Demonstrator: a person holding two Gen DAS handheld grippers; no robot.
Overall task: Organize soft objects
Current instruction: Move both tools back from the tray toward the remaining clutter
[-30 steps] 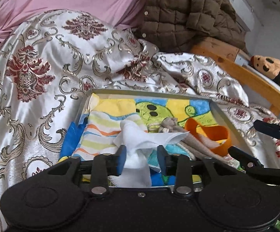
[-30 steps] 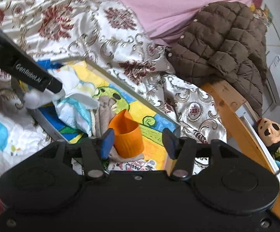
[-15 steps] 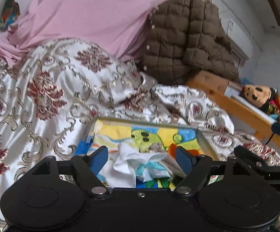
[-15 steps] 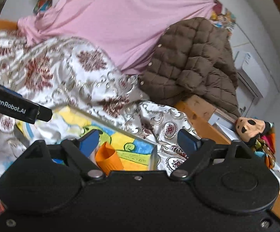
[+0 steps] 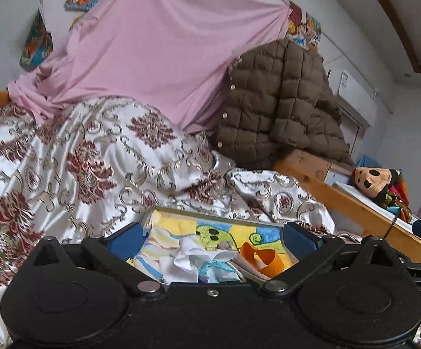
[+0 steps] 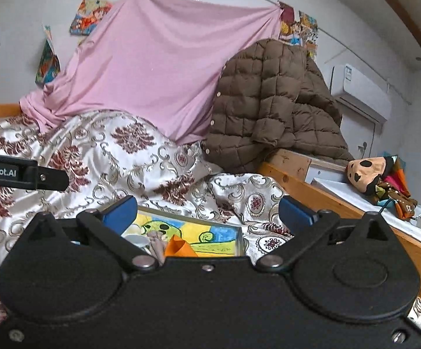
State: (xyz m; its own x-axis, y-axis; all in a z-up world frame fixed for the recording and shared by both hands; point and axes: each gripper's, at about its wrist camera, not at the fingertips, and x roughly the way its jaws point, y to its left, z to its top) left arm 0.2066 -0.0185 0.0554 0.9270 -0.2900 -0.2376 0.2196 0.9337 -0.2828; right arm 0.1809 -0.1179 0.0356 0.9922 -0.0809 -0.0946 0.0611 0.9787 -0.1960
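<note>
A shallow tray (image 5: 210, 213) with a colourful cartoon lining lies on the bed. In it lie a white cloth (image 5: 188, 257), a striped cloth (image 5: 155, 250), a beige knit piece (image 5: 225, 244) and an orange soft cup (image 5: 261, 257). My left gripper (image 5: 210, 240) is open and empty, raised above the tray's near side. My right gripper (image 6: 207, 213) is open and empty, held above the tray (image 6: 239, 237); the orange cup (image 6: 178, 245) and beige piece (image 6: 156, 242) show just over its body.
A white satin bedspread with red and gold pattern (image 5: 94, 160) covers the bed. A pink sheet (image 5: 158, 58) and a brown quilted jacket (image 5: 280, 107) stand behind. A wooden bed rail (image 5: 341, 203) and a plush doll (image 5: 376, 180) are at the right.
My left gripper let go of the white cloth, which now lies in the tray, and opened wide. Both grippers rose and pulled back from the tray, and the right one opened wider.
</note>
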